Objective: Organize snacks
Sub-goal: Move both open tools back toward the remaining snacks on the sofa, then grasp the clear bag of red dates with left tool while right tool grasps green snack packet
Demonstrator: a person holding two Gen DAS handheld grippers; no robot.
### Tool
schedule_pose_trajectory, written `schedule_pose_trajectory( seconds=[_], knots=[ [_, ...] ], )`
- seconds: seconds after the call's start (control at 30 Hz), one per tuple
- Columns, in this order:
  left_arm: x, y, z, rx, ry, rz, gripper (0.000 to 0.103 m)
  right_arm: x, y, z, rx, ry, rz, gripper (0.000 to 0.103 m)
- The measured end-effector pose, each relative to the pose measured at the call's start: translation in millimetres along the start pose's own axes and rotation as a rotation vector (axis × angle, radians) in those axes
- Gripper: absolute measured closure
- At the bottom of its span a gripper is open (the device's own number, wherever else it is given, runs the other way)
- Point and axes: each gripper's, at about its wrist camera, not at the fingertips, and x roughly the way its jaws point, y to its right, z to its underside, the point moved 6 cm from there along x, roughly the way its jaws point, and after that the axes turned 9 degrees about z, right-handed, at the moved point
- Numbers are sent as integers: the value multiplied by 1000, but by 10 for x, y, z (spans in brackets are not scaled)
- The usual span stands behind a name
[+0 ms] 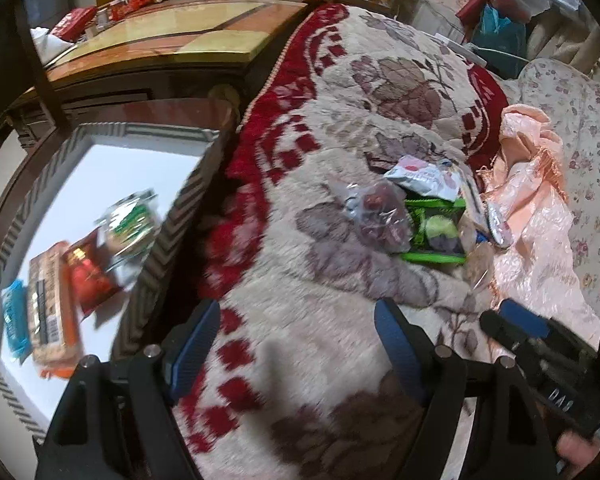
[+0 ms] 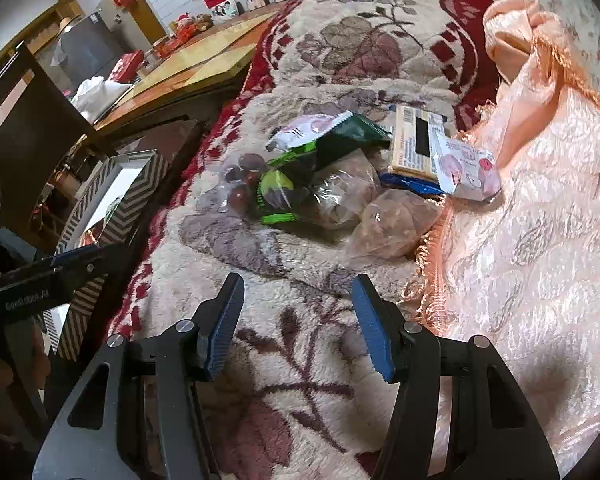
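Floral blanket (image 2: 300, 344) on a bed/sofa, snack pile (image 2: 340, 176) mid-blanket by the peach cloth (image 2: 540, 200). Chevron tray (image 1: 172, 232) to the left already has 4 pkts. Left gripper (image 1: 296, 344) & right gripper (image 2: 298, 320) both spread, empty, short of the pile. Step: btwn picks, prob. Next: pick one pkt, e.g. clear bag of dark fruit (image 2: 240, 188), nearest tray; crinkly, pinch an edge.

Tray (image 1: 188, 184): four snack packs, namely one blue (image 1: 14, 320), one orange (image 1: 52, 308), one red (image 1: 90, 276), one green-and-white (image 1: 134, 220). Blanket (image 2: 300, 360): one pile of snack packs (image 2: 340, 172), count uncertain owing to overlap, about eight visible. Grippers: two.
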Motion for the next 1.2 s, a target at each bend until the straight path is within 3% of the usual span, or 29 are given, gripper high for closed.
schedule_pose_trajectory(
  seconds=[0.43, 0.7, 0.77, 0.93, 1.2],
  knots=[
    [595, 349, -466, -2, -57, 142, 22, 101, 26, -99, 1, -1, -34, 47],
    [999, 360, -616, -47, -86, 219, 24, 184, 87, -110, 12, -14, -57, 47],
    [1098, 346, -618, -54, -106, 231, 50, 194, 95, -119, 13, -10, -58, 47],
    [1092, 316, -605, -22, -98, 234, 59, 176, 11, -201, -10, 12, -68, 47],
    [653, -35, -569, -30, -19, 152, 65, 305, -295, -456, -65, 39, -44, 47]
  ],
)
